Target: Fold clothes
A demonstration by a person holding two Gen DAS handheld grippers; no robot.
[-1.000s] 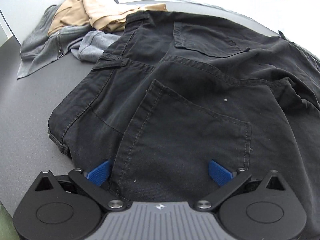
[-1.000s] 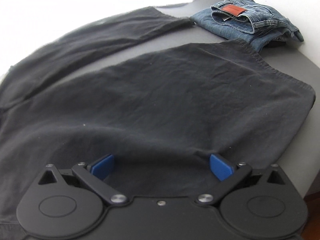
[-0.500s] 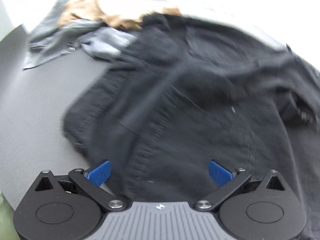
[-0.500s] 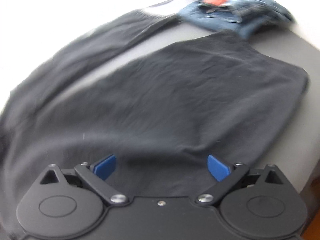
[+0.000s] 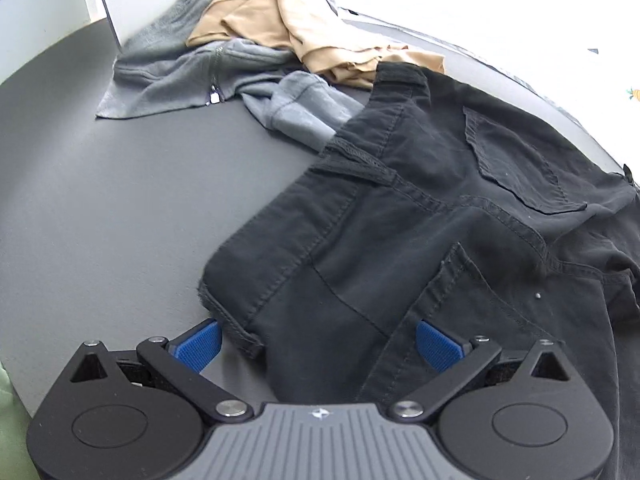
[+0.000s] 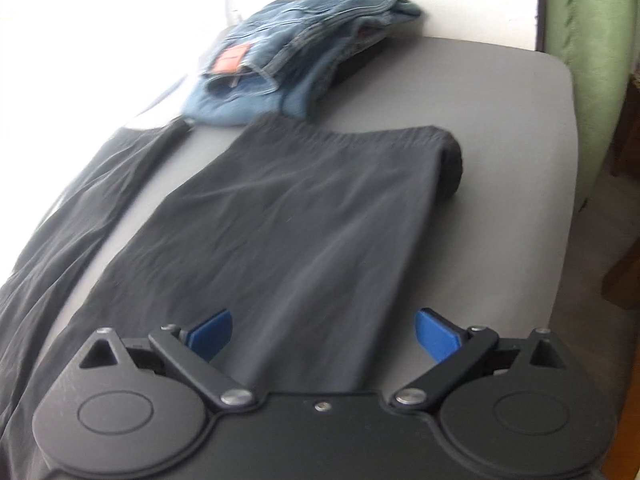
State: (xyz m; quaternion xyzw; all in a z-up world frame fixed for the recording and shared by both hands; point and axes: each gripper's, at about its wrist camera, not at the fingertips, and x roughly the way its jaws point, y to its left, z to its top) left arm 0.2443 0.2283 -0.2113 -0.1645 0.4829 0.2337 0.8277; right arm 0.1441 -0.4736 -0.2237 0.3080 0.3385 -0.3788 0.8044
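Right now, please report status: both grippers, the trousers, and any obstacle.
Left gripper open at waistband of black trousers. Right gripper open over near trouser leg. Folded blue jeans touch the hems; grey zip hoodie beside waistband.

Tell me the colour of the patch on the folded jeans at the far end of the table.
The patch on the folded jeans is orange-red, clearest in the right wrist view.

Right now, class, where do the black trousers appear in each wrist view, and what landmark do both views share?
Left wrist view: the black trousers fill the right and centre, waistband and back pockets showing.
Right wrist view: their two legs run up the centre and left, toward folded blue jeans.
Shared landmark: the grey tabletop beneath them.
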